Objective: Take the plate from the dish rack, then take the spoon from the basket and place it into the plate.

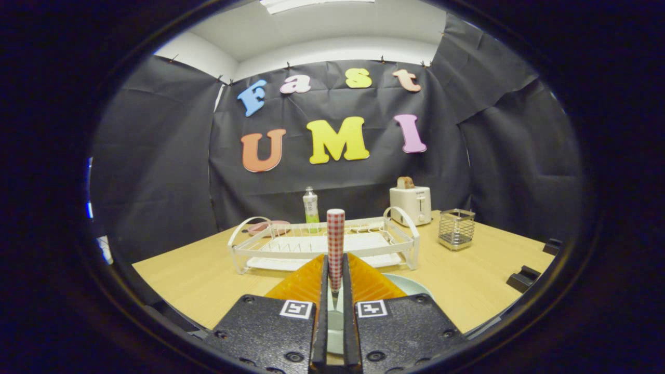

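Wooden table (208, 280) underneath everything, pale and bare toward the left

Farthest left on it, behind the rack's left handle, a pink dish (270, 227), mostly hidden by the wire

White wire rack (322, 244) next, spanning the middle of the table, looped handle at each end, white tray beneath; slots without a plate

Behind the rack, near its middle, a clear bottle (311, 206) with green liquid low inside, standing upright by the black cloth wall

At centre, the spoon (335, 244), only its red-and-white checked handle showing, standing upright and rising in front of the rack; lower end pinched between the fingers

Gripper (335, 288) clenched on that handle, both fingers pressing its sides, hardly any gap left; ridged orange pieces flaring to either side of the fingers

Below and just right of the fingers, the plate (410, 284), pale greenish, lying flat on the table in front of the rack, largely covered by the gripper; a strip of it also visible through the slit between the fingers. Spoon held above the plate, whether touching it cannot be told

Further right, behind the rack's right handle, a cream toaster (411, 204) with a slice of bread (405, 182) poking from the top

Right of that, apart from the rack, the wire mesh basket (456, 228), square and upright

Farthest right, two small black blocks (524, 278) at the table's edge
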`<state>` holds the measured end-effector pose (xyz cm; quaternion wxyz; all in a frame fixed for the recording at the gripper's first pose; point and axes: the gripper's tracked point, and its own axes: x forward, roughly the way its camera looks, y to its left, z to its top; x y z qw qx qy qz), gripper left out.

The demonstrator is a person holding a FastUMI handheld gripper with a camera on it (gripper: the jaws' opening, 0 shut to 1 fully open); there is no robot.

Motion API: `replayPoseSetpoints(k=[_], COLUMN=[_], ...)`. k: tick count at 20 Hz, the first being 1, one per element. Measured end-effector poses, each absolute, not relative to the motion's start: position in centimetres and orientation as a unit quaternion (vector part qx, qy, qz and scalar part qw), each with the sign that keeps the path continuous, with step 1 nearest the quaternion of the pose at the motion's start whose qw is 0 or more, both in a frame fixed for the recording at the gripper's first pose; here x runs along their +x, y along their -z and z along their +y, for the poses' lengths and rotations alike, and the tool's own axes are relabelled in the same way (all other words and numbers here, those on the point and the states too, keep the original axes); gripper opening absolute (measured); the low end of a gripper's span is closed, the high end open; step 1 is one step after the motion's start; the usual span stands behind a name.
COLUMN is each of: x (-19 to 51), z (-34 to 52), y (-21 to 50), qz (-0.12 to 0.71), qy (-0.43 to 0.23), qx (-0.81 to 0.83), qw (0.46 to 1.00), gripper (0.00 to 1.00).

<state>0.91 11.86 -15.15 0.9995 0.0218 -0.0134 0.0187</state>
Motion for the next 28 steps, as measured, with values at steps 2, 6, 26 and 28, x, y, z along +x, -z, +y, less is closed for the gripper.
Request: replayPoseSetpoints(k=[2,6,26,28], x=[0.8,0.7,-7.0,-8.2], z=[11.6,11.0,0.9,0.4], y=[15.2,15.2,3.7,2.5], qz=[-0.012,-0.013,-0.032,-0.032], qy=[-0.02,-0.021,0.021,0.021], qx=[0.014,0.021,-0.028,-0.025], qw=[1.0,0.999,0.999,0.999], gripper=[0.18,0.18,1.0,1.0])
